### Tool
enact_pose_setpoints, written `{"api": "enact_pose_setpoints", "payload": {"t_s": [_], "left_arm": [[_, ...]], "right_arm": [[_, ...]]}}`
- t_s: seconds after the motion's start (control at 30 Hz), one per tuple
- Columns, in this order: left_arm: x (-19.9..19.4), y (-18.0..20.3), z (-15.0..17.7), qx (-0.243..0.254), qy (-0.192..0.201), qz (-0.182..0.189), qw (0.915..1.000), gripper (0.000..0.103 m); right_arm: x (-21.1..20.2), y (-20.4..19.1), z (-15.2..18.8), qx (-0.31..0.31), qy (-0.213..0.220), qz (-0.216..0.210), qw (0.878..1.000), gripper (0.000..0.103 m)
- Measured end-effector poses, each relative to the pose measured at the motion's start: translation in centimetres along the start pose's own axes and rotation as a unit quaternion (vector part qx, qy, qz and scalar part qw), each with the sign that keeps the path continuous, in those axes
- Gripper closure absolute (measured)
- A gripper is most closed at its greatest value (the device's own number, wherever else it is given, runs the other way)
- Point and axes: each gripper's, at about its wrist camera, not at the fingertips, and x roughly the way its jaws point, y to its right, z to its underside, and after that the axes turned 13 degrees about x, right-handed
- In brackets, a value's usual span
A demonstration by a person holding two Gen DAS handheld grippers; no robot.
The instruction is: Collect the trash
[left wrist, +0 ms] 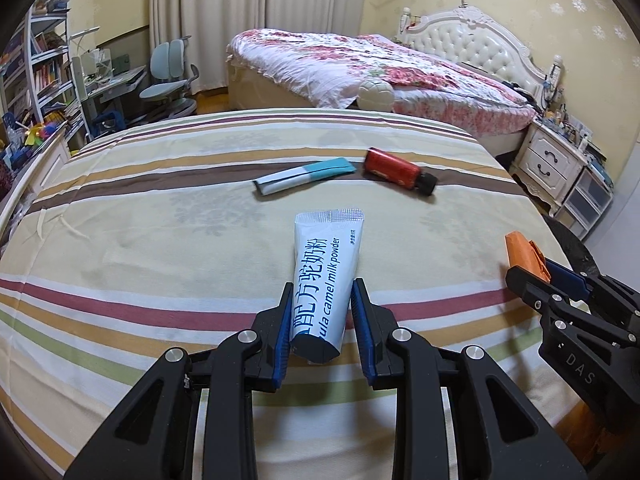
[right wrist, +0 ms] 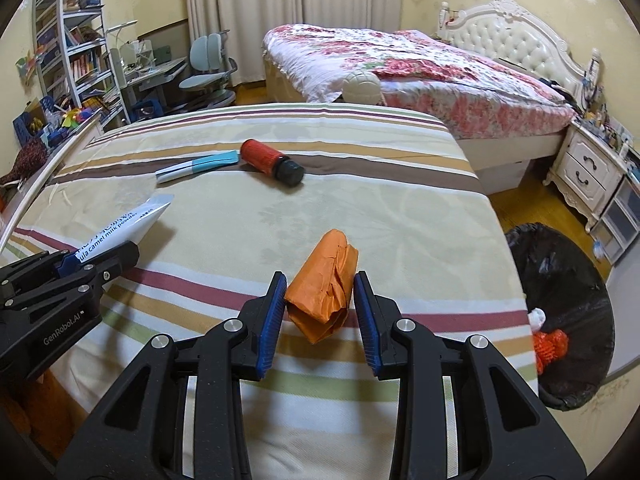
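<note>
My left gripper [left wrist: 321, 292] is shut on a white milk powder sachet [left wrist: 325, 276] with blue print, held above the striped bed cover [left wrist: 160, 240]. My right gripper [right wrist: 320, 284] is shut on a crumpled orange wrapper [right wrist: 324, 284], also above the cover. Each gripper shows in the other's view: the right one with the orange wrapper [left wrist: 524, 256], the left one with the sachet [right wrist: 128, 228]. A teal and white packet [left wrist: 304, 174] [right wrist: 196, 166] and a red bottle with a black cap [left wrist: 398, 170] [right wrist: 272, 160] lie further back on the cover.
A bin lined with a black bag [right wrist: 568, 312] stands on the floor to the right of the bed, with red and white trash inside. A second bed with a floral quilt [right wrist: 420, 64], a white nightstand [right wrist: 588, 172], a desk, chair and shelves stand beyond.
</note>
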Motion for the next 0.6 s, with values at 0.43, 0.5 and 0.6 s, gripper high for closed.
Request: {"api": "enact_pose_setpoints", "payload": {"t_s": [0.43,0.5,0.6], "left_arm": [[-0.2,5.3,-1.3,0.037,0.018,0.03,0.9987,0.074],[0.1,6.3,-1.8,0.043,0.018,0.038,0.9982,0.074],[0.3,8.0,-2.3,0.055,0.022,0.046,0.9972,0.074]], "right_arm": [[-2.4,4.7,0.3,0.033,0.03,0.028,0.999,0.069],[-2.7,5.8,0.3,0.041,0.035,0.035,0.998,0.069],[-3.1,7.8,-0.2,0.055,0.041,0.048,0.996,0.069]]}}
